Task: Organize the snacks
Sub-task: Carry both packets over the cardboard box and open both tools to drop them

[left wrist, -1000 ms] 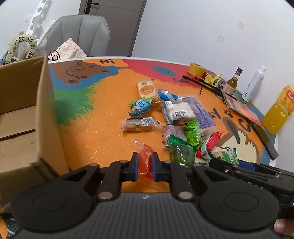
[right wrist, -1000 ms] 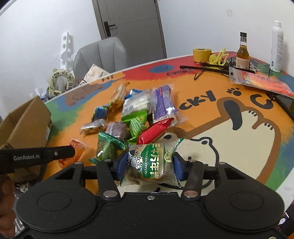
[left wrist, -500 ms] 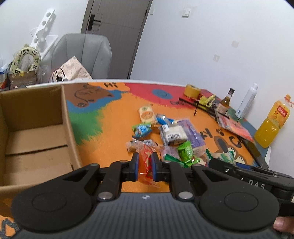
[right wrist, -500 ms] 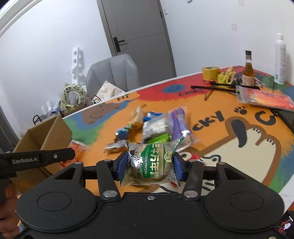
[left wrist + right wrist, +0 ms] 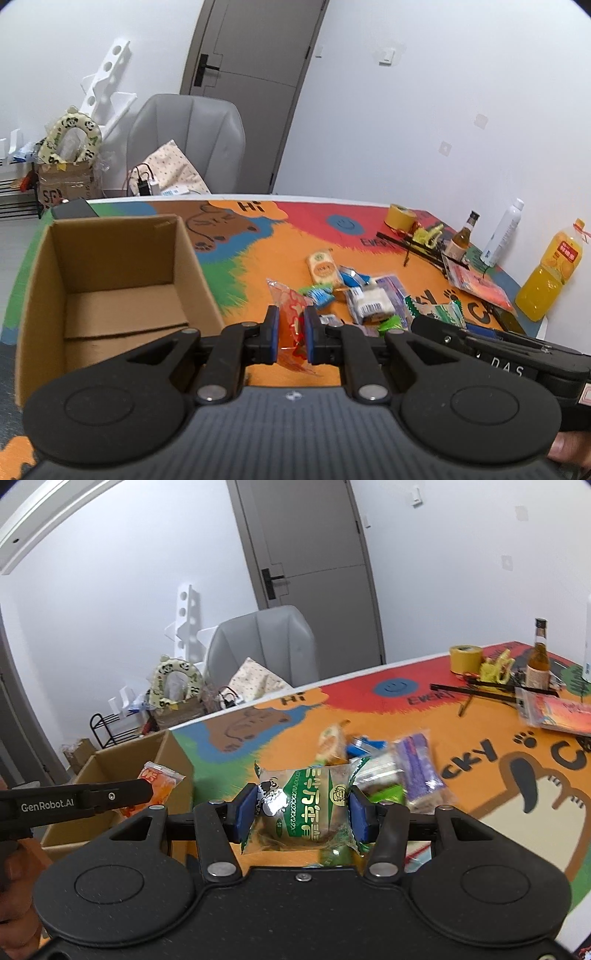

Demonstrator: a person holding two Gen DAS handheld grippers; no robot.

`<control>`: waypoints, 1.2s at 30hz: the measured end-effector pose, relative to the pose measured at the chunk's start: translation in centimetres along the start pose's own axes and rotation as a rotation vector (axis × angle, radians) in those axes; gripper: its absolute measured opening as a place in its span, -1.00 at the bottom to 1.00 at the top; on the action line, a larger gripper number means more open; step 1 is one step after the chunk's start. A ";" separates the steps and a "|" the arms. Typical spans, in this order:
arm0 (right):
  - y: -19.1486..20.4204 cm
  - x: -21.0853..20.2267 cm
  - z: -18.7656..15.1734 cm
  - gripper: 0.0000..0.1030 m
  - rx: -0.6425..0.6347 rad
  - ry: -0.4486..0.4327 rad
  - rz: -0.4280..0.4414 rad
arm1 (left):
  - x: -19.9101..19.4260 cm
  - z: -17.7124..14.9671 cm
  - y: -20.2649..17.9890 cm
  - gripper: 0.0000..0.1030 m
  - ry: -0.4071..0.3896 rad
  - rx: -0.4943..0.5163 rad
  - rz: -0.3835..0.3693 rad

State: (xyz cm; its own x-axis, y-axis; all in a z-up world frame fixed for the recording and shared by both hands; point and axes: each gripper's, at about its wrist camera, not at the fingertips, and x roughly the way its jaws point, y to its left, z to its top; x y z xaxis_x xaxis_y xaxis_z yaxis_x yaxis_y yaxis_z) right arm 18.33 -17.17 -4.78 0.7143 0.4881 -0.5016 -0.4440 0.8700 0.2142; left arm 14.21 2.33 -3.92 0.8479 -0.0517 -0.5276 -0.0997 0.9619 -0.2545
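Your left gripper [image 5: 290, 334] is clamped on the orange packet [image 5: 291, 317], right gripper [image 5: 301, 814] on the green pastry pack [image 5: 306, 805]; both carried above the table [image 5: 258, 254] w/ the cardboard box [image 5: 110, 280] alongside, likely for dropping in. Other snacks [image 5: 369, 299] lie piled mid-table.

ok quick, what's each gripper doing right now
left gripper: shut on the orange snack packet.
right gripper: shut on the green-and-white snack packet.
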 end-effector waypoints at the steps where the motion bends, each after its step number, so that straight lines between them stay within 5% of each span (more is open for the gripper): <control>1: 0.3 0.1 0.1 -0.05 -0.004 -0.002 0.005 | -0.2 0.1 0.2 -0.75 -0.004 -0.001 0.003; 22: 6.9 2.5 1.6 -0.05 -0.078 0.003 0.101 | -2.4 1.3 6.8 -0.75 -0.041 -0.084 0.089; 36: 12.6 5.1 1.8 -0.05 -0.144 0.040 0.191 | -2.7 0.6 11.7 -0.75 0.006 -0.155 0.130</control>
State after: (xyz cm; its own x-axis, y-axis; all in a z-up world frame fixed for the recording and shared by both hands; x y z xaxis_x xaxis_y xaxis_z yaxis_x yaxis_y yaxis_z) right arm 17.37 -3.59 -3.11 0.5888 0.6372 -0.4972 -0.6437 0.7418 0.1884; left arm 11.08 13.91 -5.03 0.8199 0.0680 -0.5684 -0.2870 0.9079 -0.3054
